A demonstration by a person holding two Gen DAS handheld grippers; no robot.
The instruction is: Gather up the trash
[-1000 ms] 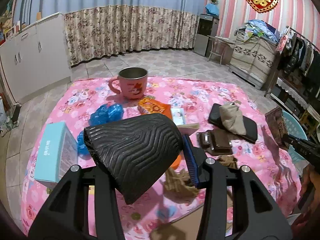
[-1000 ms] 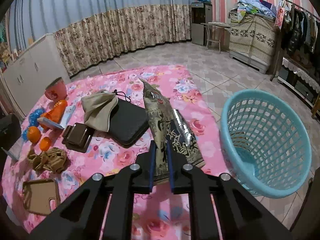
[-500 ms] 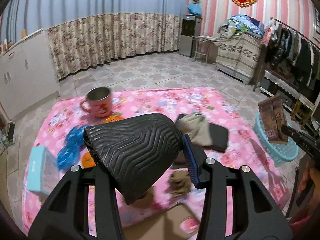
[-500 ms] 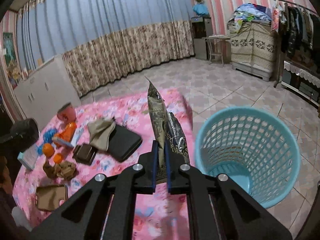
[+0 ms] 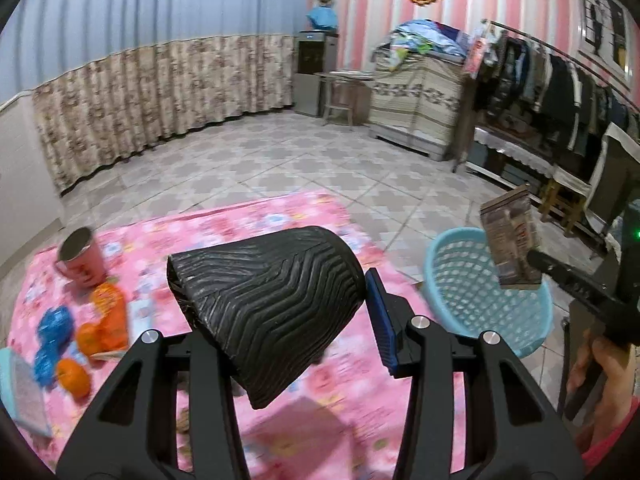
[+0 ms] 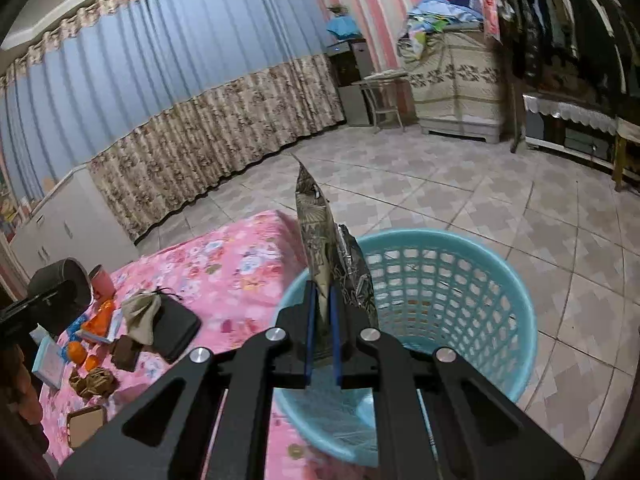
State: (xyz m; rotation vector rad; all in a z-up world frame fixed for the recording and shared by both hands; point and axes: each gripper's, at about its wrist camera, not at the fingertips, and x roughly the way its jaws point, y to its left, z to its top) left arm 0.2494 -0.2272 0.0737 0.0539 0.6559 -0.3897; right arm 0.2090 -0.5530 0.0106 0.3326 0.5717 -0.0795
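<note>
My left gripper (image 5: 280, 314) is shut on a black ribbed paper cup (image 5: 268, 304), held on its side over the pink flowered table (image 5: 240, 224). My right gripper (image 6: 321, 320) is shut on a flattened brown and silver snack wrapper (image 6: 316, 232) that stands up between the blue pads. The wrapper hangs over the near rim of a light blue lattice basket (image 6: 460, 280) on the tiled floor beside the table. The left wrist view shows the same wrapper (image 5: 510, 240) above the basket (image 5: 460, 280). In the right wrist view the cup (image 6: 60, 284) shows at far left.
On the table lie a pink mug (image 5: 82, 256), oranges (image 5: 72, 372), blue plastic bags (image 5: 54, 320), a teal box (image 5: 20, 392), a black pouch (image 6: 176, 328) under a beige bag (image 6: 142, 316), and crumpled brown paper (image 6: 92, 380). A clothes rack and cabinets line the right wall.
Both hands have swung right, off the table's middle toward the basket. The wrapper has gone from above the cloth to above the basket's rim. Both grips are unchanged.
</note>
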